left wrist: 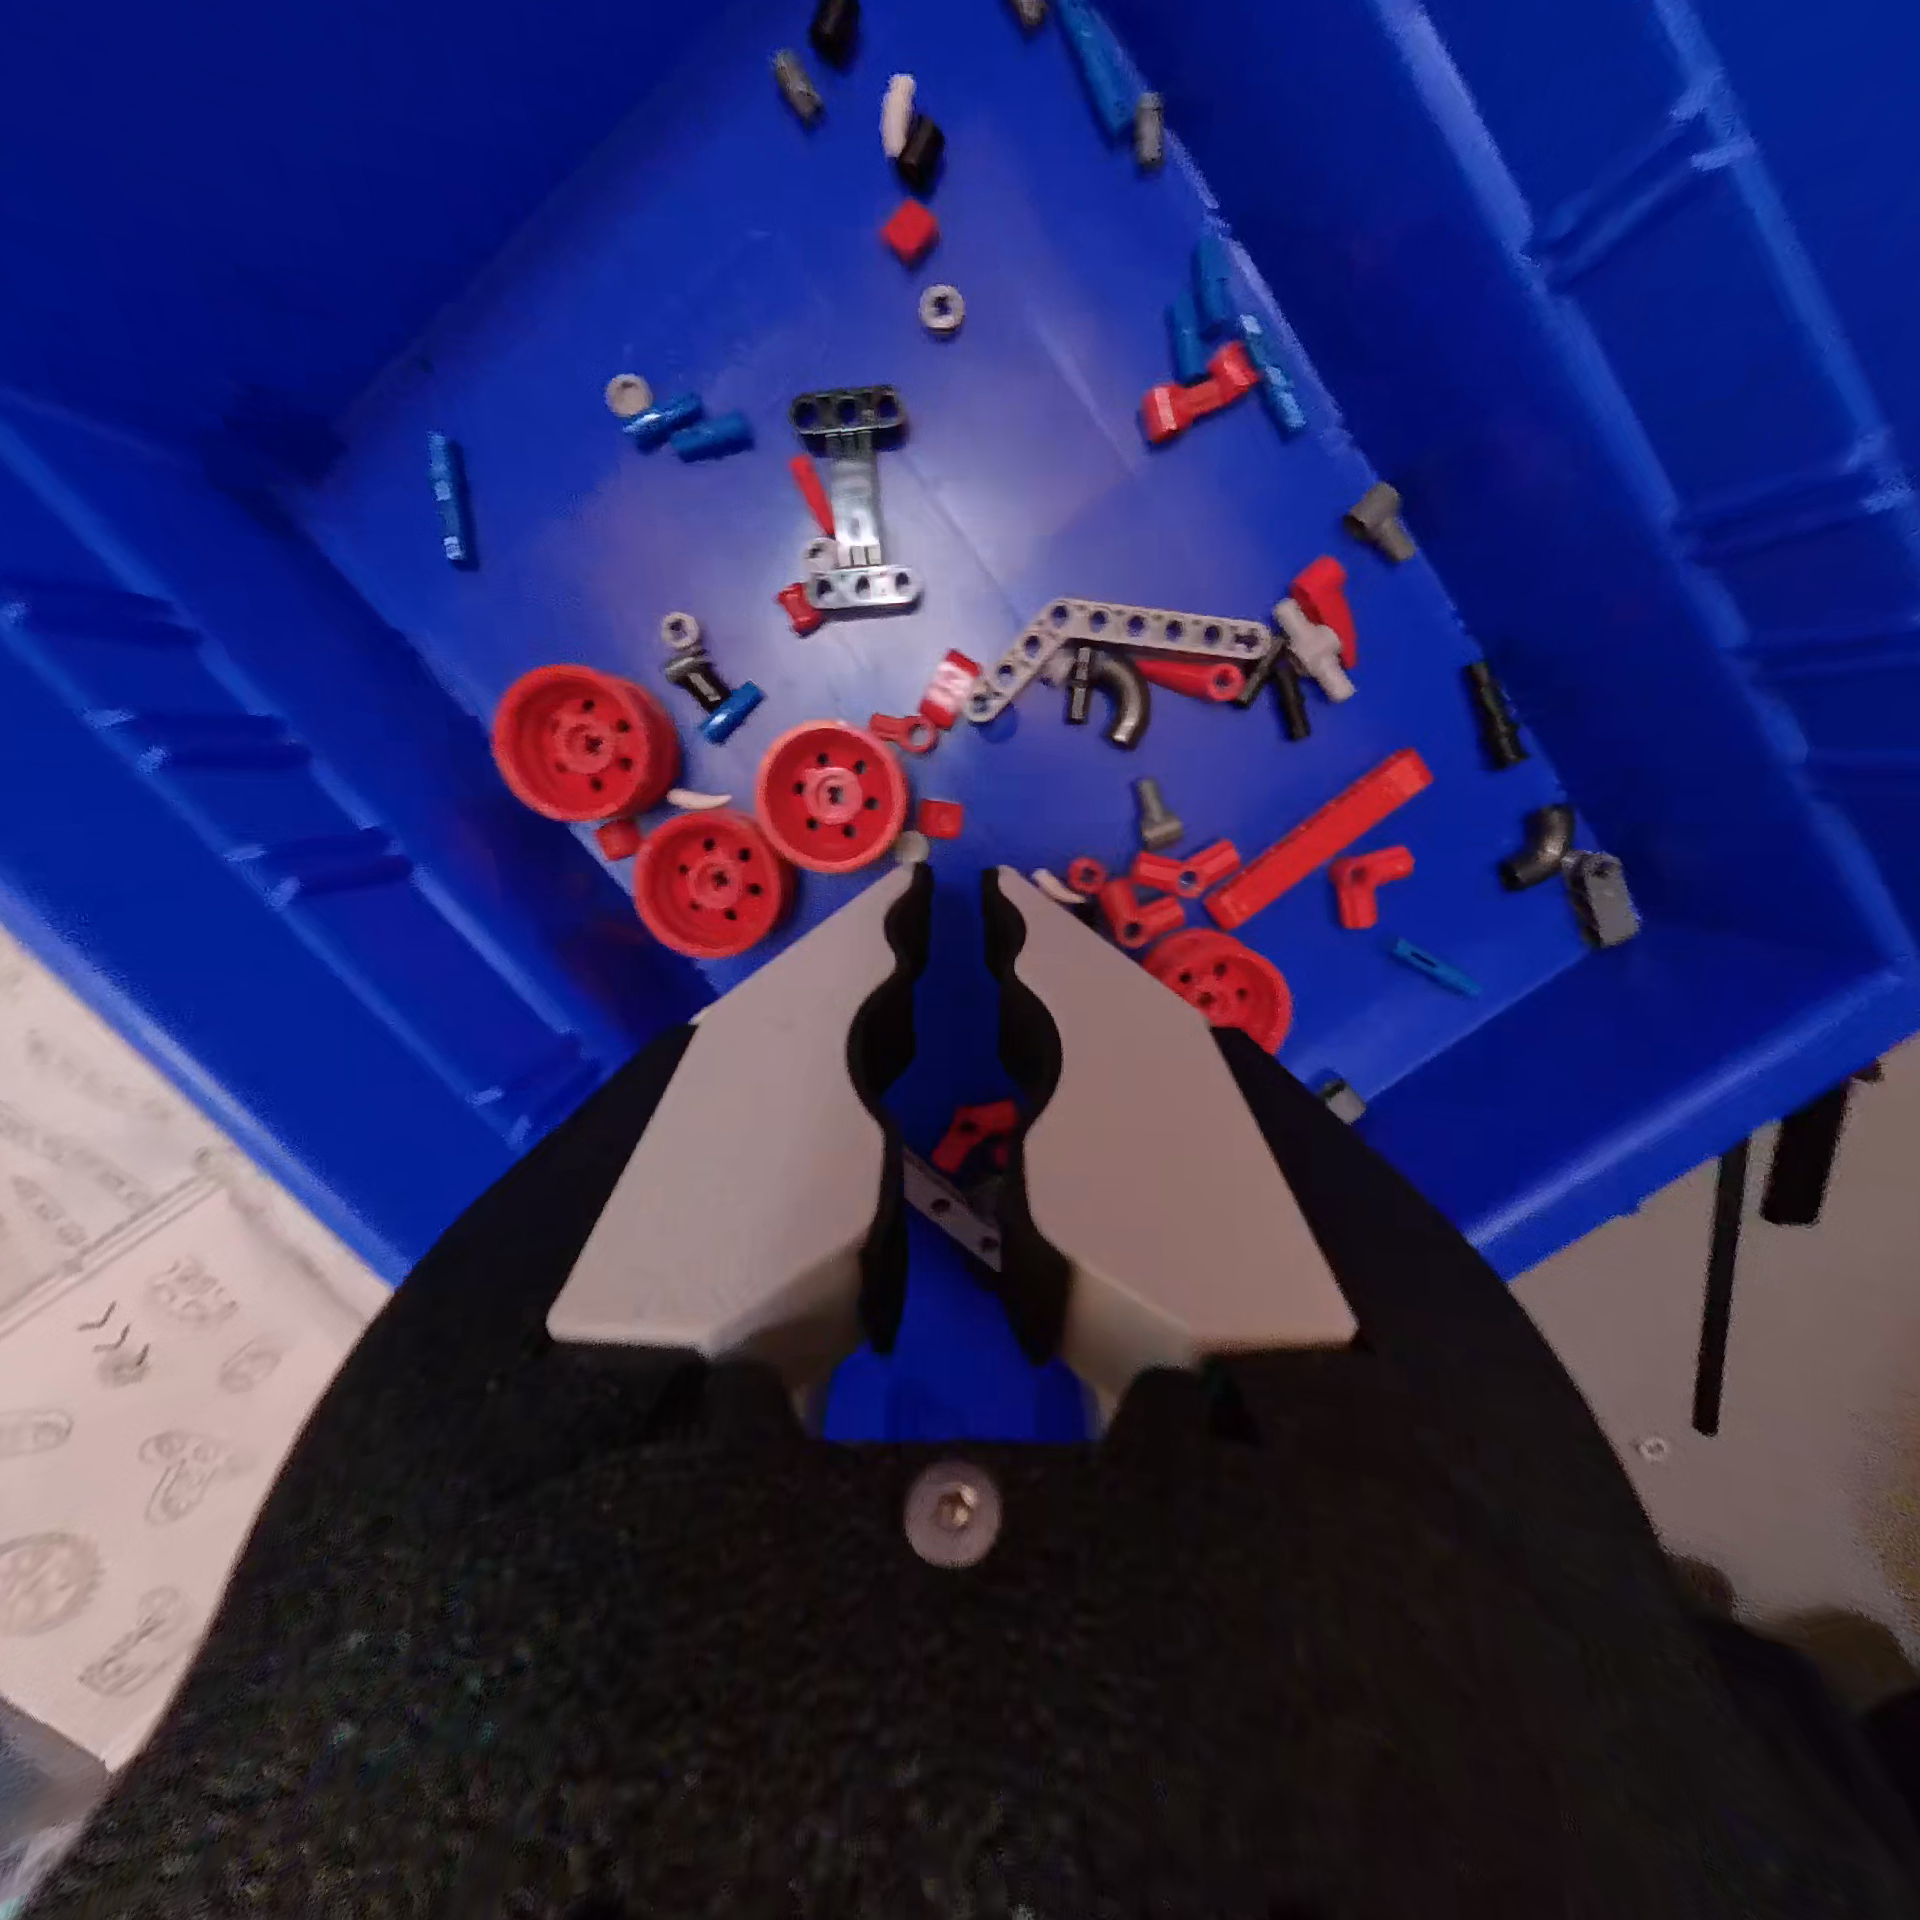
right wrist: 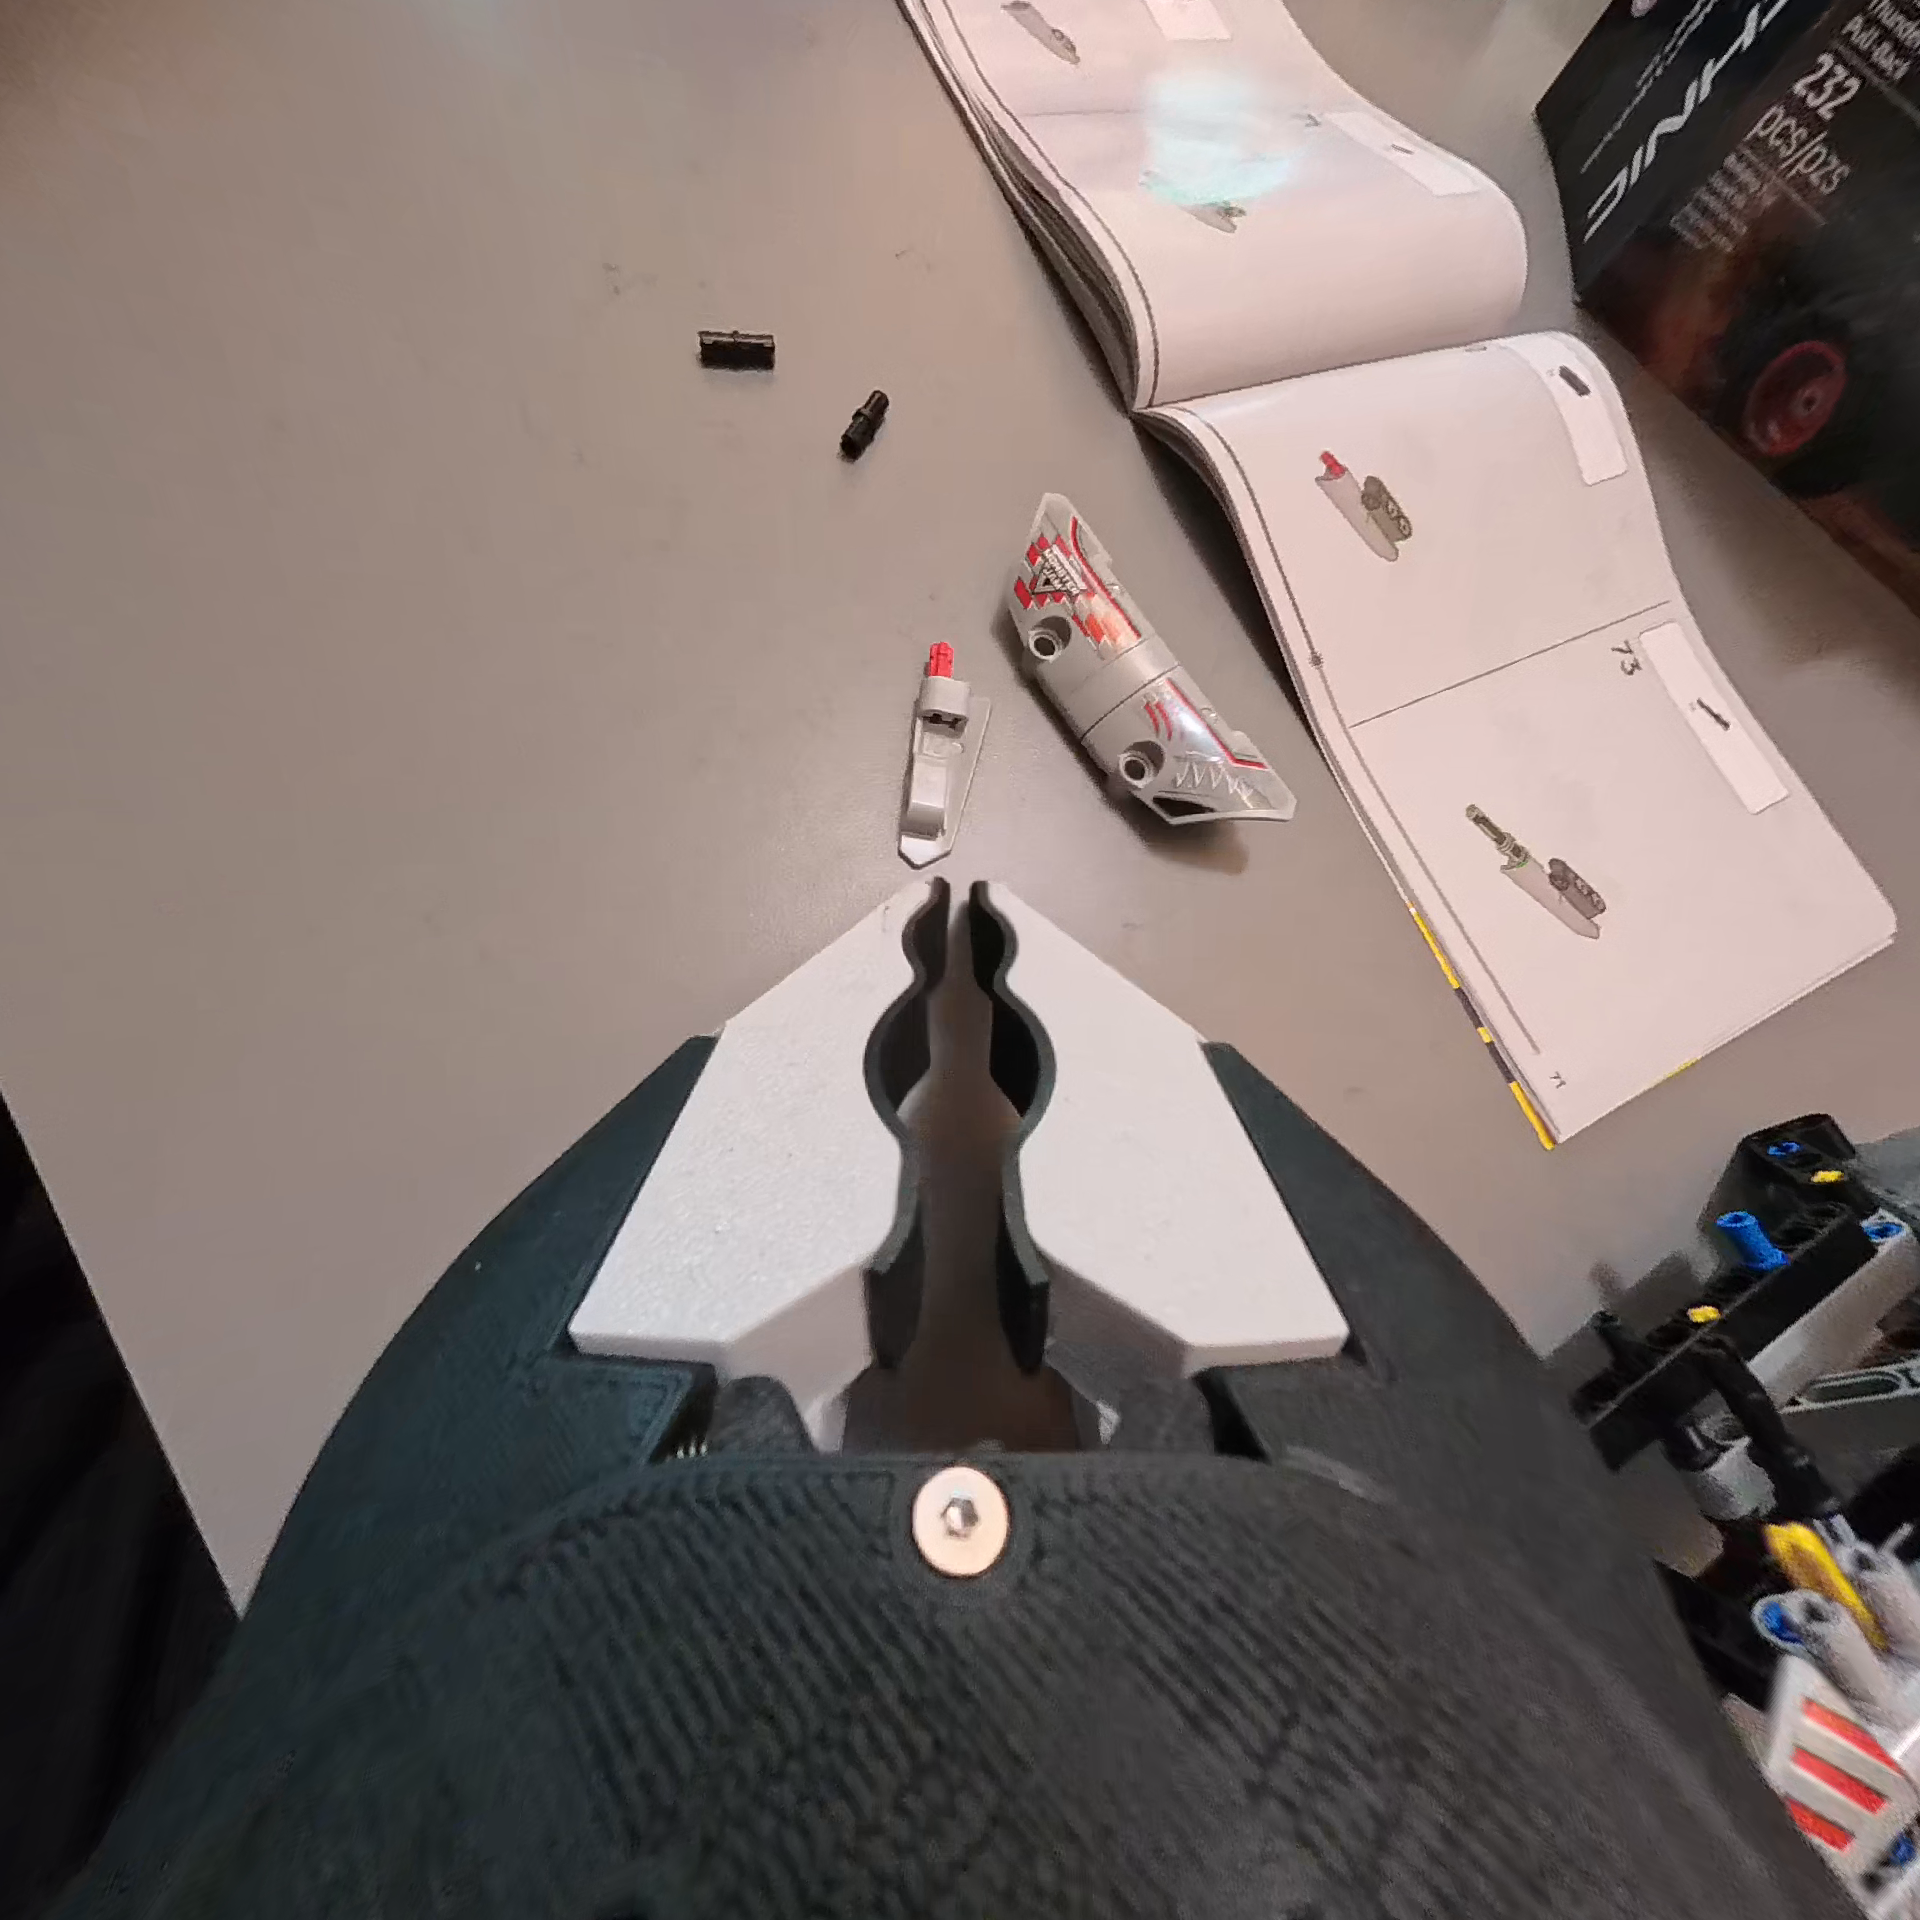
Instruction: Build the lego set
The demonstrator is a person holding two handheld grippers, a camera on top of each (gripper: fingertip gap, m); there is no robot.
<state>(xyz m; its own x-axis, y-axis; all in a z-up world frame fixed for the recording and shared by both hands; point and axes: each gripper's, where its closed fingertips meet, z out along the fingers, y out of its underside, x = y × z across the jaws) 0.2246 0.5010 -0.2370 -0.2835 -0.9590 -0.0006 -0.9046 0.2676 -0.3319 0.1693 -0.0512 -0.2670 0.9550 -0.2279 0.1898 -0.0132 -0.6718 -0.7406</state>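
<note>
In the left wrist view my left gripper (left wrist: 956,883) hangs over a blue bin (left wrist: 416,208) of loose Lego parts, its jaws a little apart and empty. Its tips are just above the bin floor near three red wheels (left wrist: 831,795); another red wheel (left wrist: 1226,982) lies to the right. A grey bent beam (left wrist: 1122,629) and a long red beam (left wrist: 1320,836) lie farther in. In the right wrist view my right gripper (right wrist: 958,891) is nearly closed and empty, just short of a small grey piece with a red pin (right wrist: 940,758). A grey stickered curved panel (right wrist: 1132,675) lies to its right.
Two black pins (right wrist: 736,350) (right wrist: 862,424) lie on the grey table (right wrist: 416,623). An open instruction booklet (right wrist: 1507,675) and the set's dark box (right wrist: 1766,208) sit at the right. A partly built model (right wrist: 1787,1403) stands at the lower right. A printed sheet (left wrist: 125,1403) lies beside the bin. My hands' fingertips stand some 55 cm from each other. The red wheel (left wrist: 1226,982) is about 6 cm from my left fingertips.
</note>
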